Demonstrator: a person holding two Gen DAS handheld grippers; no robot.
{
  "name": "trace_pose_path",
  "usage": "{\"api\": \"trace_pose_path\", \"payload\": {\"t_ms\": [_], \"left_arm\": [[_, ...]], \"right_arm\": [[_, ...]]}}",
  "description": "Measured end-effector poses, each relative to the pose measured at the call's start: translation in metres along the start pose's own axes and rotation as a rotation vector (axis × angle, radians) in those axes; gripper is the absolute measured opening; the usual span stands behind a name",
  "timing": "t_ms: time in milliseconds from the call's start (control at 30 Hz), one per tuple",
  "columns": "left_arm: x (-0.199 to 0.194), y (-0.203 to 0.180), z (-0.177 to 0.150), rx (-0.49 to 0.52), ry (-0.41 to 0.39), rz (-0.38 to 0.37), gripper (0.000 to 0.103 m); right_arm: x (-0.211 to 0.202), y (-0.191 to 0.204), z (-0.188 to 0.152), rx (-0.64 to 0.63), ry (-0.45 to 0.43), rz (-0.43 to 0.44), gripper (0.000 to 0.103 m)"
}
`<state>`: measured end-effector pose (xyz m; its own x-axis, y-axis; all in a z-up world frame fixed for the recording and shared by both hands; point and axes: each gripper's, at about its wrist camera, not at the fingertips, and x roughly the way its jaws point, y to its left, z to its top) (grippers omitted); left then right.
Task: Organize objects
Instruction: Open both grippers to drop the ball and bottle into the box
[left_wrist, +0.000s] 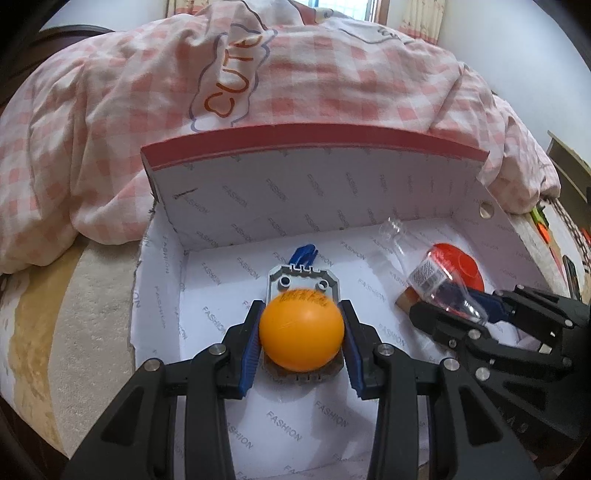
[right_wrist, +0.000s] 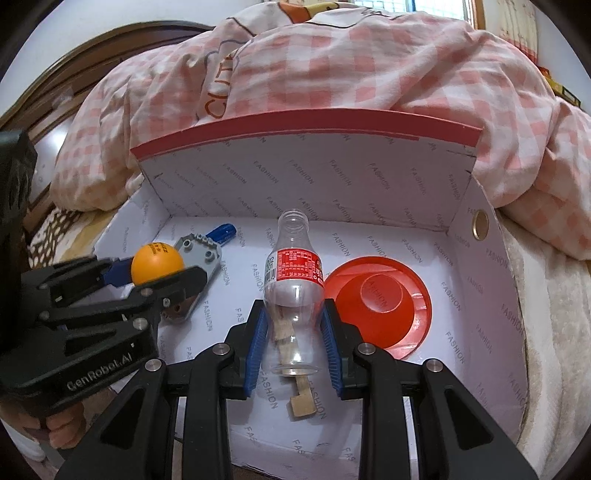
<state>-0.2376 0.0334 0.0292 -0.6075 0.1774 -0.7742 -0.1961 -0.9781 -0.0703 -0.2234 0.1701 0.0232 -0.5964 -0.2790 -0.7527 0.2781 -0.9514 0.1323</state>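
An open shoe box (left_wrist: 295, 192) lined with white "FASHION" paper lies on a bed. My left gripper (left_wrist: 301, 306) is shut on an orange ping-pong ball (left_wrist: 301, 336), pads against both its sides, just above a grey tool with a blue handle (left_wrist: 291, 280); the ball's print looks blurred. My right gripper (right_wrist: 293, 306) is shut on a clear, capless plastic bottle (right_wrist: 293, 280) with a red label, gripped by its lower body, neck pointing away. In the right wrist view, the left gripper (right_wrist: 159, 271) with the ball (right_wrist: 157, 266) is at the box's left.
A red plastic bowl (right_wrist: 391, 306) lies in the box's right part, close to the bottle. A cardboard scrap (right_wrist: 303, 402) lies under the bottle. A pink checked quilt (left_wrist: 332, 74) is heaped behind the box's raised back wall (right_wrist: 332, 177). A hand (right_wrist: 55, 432) grips the left gripper's handle.
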Motion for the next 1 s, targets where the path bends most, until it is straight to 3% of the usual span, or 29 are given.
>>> {"api": "trace_pose_path", "payload": {"t_ms": [100, 300, 600, 800, 900, 1000], "left_arm": [[0.003, -0.007, -0.002, 0.030, 0.011, 0.020, 0.045], [0.003, -0.007, -0.003, 0.020, 0.008, 0.022, 0.045], [0.003, -0.003, -0.007, 0.018, 0.021, 0.063, 0.045], [-0.003, 0.002, -0.006, -0.056, 0.035, -0.020, 0.047], [-0.010, 0.006, -0.008, -0.123, 0.044, -0.060, 0.048], [-0.019, 0.004, -0.009, -0.126, 0.039, -0.064, 0.049]], "right_arm": [[0.000, 0.000, -0.001, 0.002, -0.006, 0.013, 0.034], [0.000, 0.009, -0.004, -0.014, -0.012, -0.015, 0.036], [-0.004, 0.021, -0.010, -0.018, 0.009, 0.023, 0.041], [-0.007, 0.016, -0.007, -0.001, 0.037, 0.058, 0.041], [-0.017, 0.017, -0.008, -0.026, 0.006, 0.051, 0.042], [-0.028, 0.019, -0.009, -0.052, -0.023, 0.057, 0.047]]}}
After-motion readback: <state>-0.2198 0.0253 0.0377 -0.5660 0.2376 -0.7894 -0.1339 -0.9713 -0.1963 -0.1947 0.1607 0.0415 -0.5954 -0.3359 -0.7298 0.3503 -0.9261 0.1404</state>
